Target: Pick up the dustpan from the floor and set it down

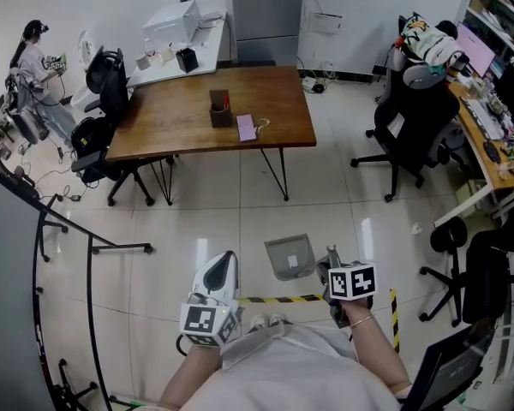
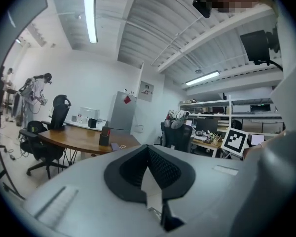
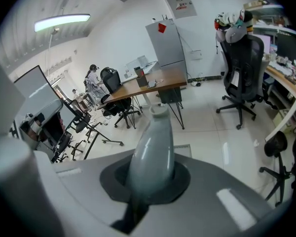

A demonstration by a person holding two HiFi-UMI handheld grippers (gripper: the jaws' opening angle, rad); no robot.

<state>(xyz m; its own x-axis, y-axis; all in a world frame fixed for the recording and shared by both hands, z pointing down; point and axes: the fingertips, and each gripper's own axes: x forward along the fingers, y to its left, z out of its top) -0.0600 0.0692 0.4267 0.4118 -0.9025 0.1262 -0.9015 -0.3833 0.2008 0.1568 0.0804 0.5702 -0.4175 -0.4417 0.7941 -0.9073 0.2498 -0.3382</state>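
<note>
The grey dustpan (image 1: 289, 256) hangs just in front of me over the white tiled floor, held by its handle. My right gripper (image 1: 331, 262) is shut on that handle, and in the right gripper view the rounded grey handle (image 3: 153, 144) rises out from between the jaws of that gripper (image 3: 148, 189), with the pan's edge (image 3: 186, 150) showing behind it. My left gripper (image 1: 222, 270) is to the dustpan's left, apart from it. Seen in its own view, the left gripper (image 2: 150, 181) has its jaws closed together with nothing between them and points level across the room.
A wooden table (image 1: 180, 127) with a dark box (image 1: 220, 110) stands ahead. Office chairs stand at its left (image 1: 111, 88) and at the right (image 1: 407, 127). A black rack (image 1: 64, 238) is on the left, and a desk (image 1: 488, 139) on the right. Yellow-black tape (image 1: 283, 299) marks the floor near my feet. A person (image 1: 36, 58) stands far left.
</note>
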